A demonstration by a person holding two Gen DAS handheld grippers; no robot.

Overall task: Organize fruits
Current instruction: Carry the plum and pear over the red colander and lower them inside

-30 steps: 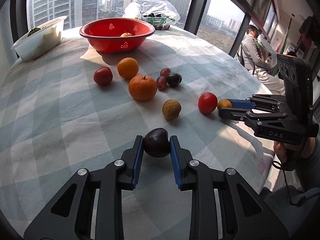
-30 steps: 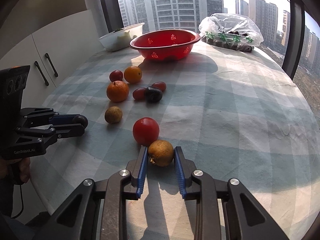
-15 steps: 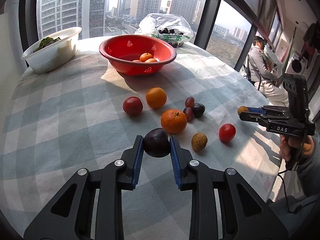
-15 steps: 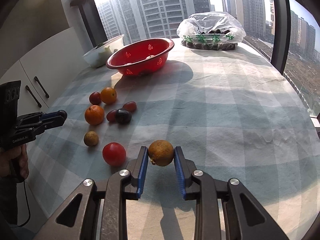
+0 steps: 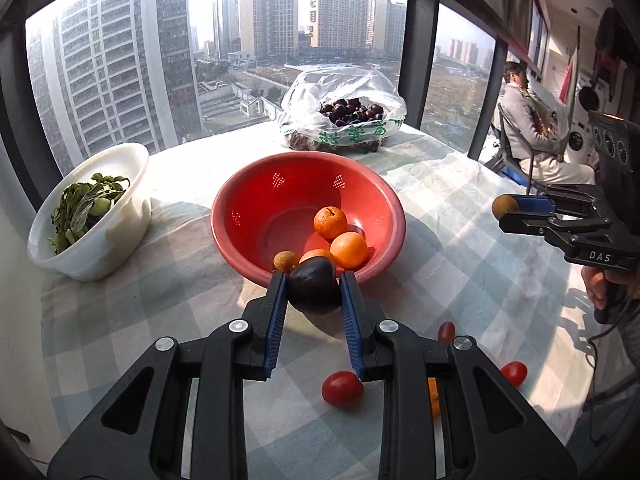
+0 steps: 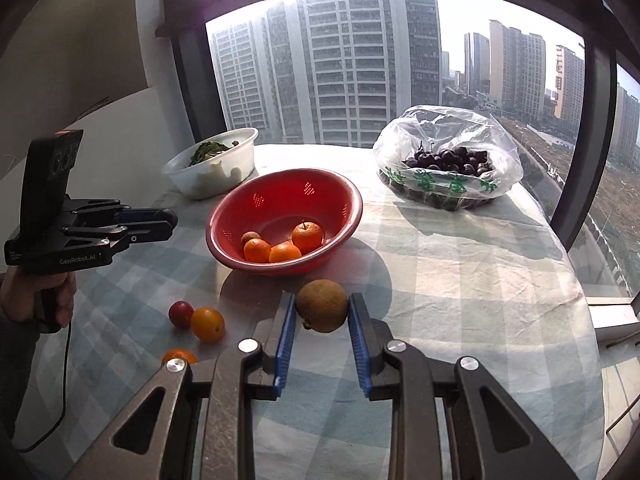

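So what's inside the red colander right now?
Inside the red colander lie three oranges and one small brown fruit. In the left wrist view the held dark fruit covers part of its near side.

We see bright daylight pouring in through the windows [image 6: 360,80] behind the table [image 6: 460,280], and the sky above the towers is blown out to white. The red colander [image 5: 308,216] casts a hard shadow toward us on the checked cloth. Both views stay sharp at the centre, while the fisheye bends the window frames and darkens the corners.
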